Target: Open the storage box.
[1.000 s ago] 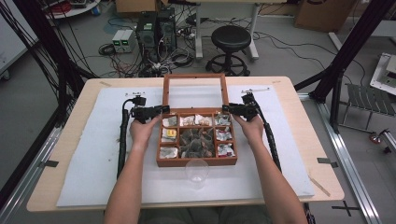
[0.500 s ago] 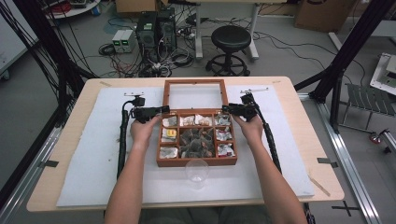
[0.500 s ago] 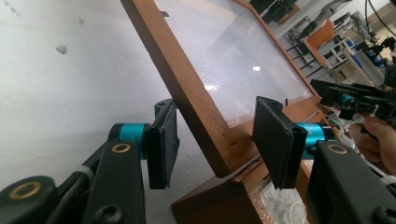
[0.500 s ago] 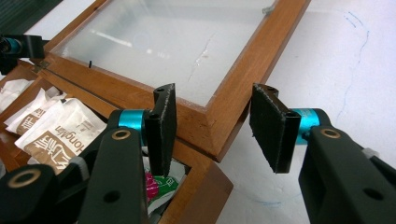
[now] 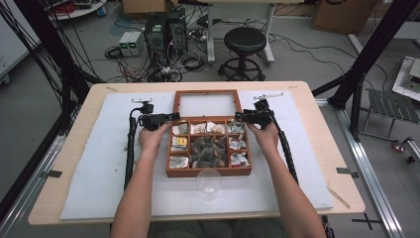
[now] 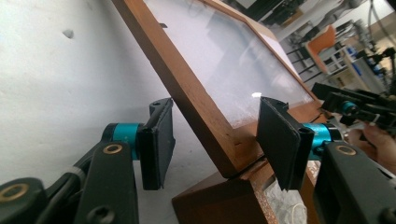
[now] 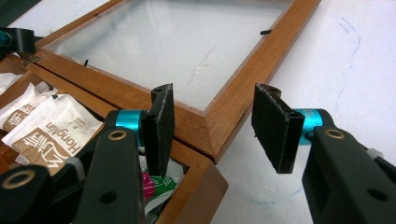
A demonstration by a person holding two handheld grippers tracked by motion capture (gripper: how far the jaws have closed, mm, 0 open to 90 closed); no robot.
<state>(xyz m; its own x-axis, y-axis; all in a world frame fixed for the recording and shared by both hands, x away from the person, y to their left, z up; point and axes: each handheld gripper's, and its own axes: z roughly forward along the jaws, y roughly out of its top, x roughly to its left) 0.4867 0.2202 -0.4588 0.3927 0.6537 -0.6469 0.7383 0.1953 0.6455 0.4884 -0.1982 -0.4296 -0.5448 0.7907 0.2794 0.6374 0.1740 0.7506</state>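
Note:
A wooden box (image 5: pixel 208 172) with several compartments of sachets (image 7: pixel 46 126) sits mid-table. Its glass lid (image 5: pixel 207 104) lies open behind it. My left gripper (image 5: pixel 171 117) is at the box's back left corner. In the left gripper view its jaws (image 6: pixel 217 140) straddle the lid's frame (image 6: pixel 196 107) near the hinge, pads clear of the wood. My right gripper (image 5: pixel 240 116) is at the back right corner. Its jaws (image 7: pixel 217 126) straddle the lid's corner (image 7: pixel 219 123) with gaps on both sides. Both pairs of jaws have just been opening and now stand open.
A clear plastic cup (image 5: pixel 209 181) stands just in front of the box. A white mat (image 5: pixel 99 168) covers most of the wooden table (image 5: pixel 327 144). Black cables (image 5: pixel 130 148) trail back along both forearms. A stool (image 5: pixel 245 42) and computers (image 5: pixel 163 29) stand on the floor beyond.
The lid has sunk back from a more raised tilt to lie lower behind the box. Both hands stay at the box's back corners.

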